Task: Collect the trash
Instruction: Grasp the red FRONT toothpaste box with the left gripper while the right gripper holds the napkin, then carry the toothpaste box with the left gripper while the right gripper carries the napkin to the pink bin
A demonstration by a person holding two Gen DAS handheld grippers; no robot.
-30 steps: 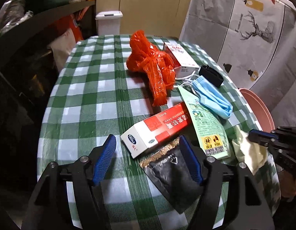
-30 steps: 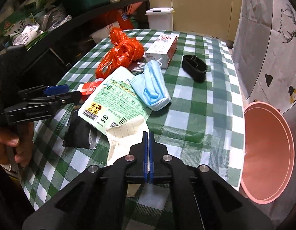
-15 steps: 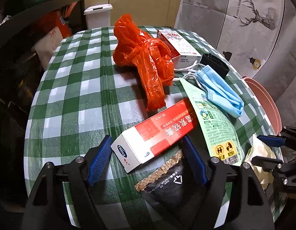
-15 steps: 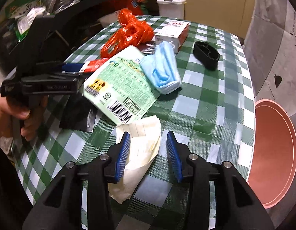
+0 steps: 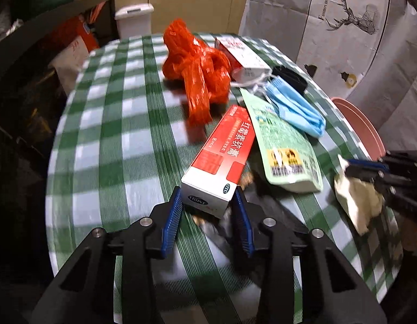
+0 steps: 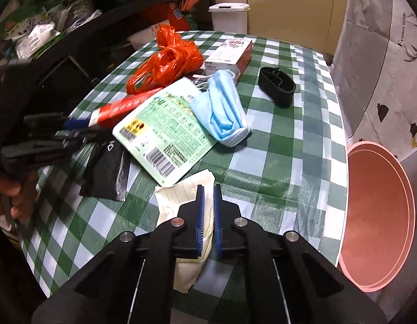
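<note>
My left gripper [image 5: 208,197] is shut on the near end of a red and white ointment box [image 5: 221,159], which is tilted up off the checked table; the box also shows in the right wrist view [image 6: 122,108]. My right gripper [image 6: 207,191] is shut on a cream lined paper [image 6: 186,197], seen in the left wrist view [image 5: 354,197] held at the right. A green printed pouch [image 6: 165,132], a blue face mask [image 6: 224,110], an orange plastic bag [image 6: 165,62] and a black sachet [image 6: 105,170] lie on the table.
A pink bin [image 6: 375,210] stands beside the table at the right. A red and white carton [image 6: 230,54] and a black strap [image 6: 275,83] lie at the far side. Dark shelves [image 6: 46,27] run along the left. A white lidded bin [image 6: 230,16] stands behind.
Both grippers have closed: the left around the ointment box, lifting its end, and the right around the cream paper after opening over it.
</note>
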